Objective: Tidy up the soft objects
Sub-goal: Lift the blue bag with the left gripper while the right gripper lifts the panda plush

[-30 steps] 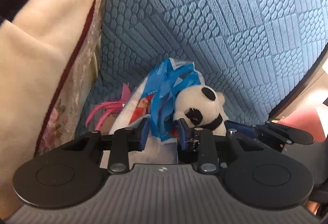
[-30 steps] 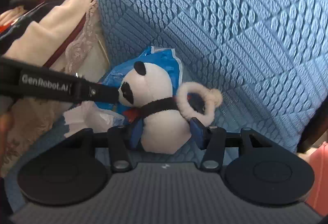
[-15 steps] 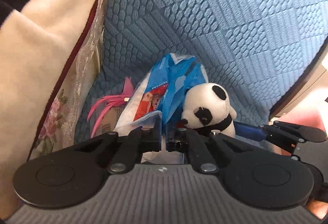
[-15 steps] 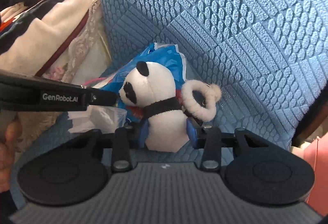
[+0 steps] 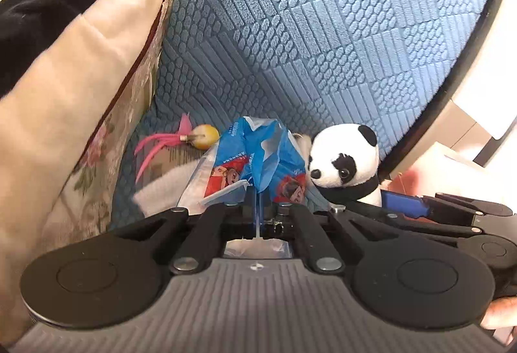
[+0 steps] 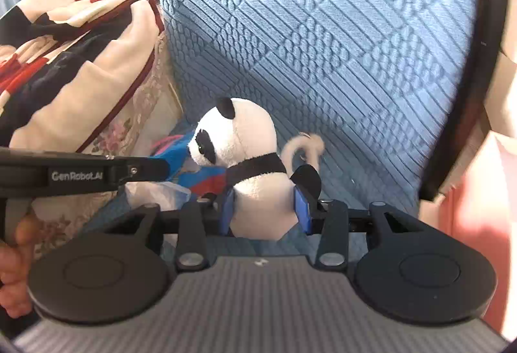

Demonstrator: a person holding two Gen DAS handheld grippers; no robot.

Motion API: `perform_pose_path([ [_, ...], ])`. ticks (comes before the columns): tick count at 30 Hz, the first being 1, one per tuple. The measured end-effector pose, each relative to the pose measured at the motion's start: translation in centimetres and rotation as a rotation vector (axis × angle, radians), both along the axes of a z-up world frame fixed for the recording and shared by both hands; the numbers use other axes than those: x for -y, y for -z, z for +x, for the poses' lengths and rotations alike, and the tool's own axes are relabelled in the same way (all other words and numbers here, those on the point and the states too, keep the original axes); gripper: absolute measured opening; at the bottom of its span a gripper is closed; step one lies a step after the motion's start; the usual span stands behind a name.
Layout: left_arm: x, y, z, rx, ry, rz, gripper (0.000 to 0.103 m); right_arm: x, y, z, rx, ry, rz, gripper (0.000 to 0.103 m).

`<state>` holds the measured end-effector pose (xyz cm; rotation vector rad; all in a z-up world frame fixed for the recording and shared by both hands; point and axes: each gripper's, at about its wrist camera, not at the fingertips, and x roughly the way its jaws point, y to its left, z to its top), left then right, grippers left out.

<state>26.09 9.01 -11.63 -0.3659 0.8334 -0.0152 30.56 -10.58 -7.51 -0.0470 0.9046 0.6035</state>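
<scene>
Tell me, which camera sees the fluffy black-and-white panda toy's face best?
The left wrist view: the fluffy black-and-white panda toy shows nose and one eye, beside the crinkly blue plastic bag. The right wrist view shows mostly its back and side, between the right gripper fingers.

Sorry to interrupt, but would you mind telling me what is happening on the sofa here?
A person is working two handheld grippers on the blue sofa. The left gripper is shut on the blue plastic bag. The right gripper is clamped around the body of the panda plush. A pink feather toy lies behind the bag.
</scene>
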Motion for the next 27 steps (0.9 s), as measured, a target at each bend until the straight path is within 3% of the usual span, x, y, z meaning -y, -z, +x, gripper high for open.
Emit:
perform_pose_path([
  [10,2.1,-0.2,-4.1,0.008,-0.005,-0.018,0.002,2.8,-1.3,-3.6,-0.056,0.060,-0.049,0.043],
  [27,3.0,-0.6,-9.3,-0.014,-0.022,-0.063,0.002,3.8,-1.7,-10.5,-0.024,0.092,-0.171,0.043],
])
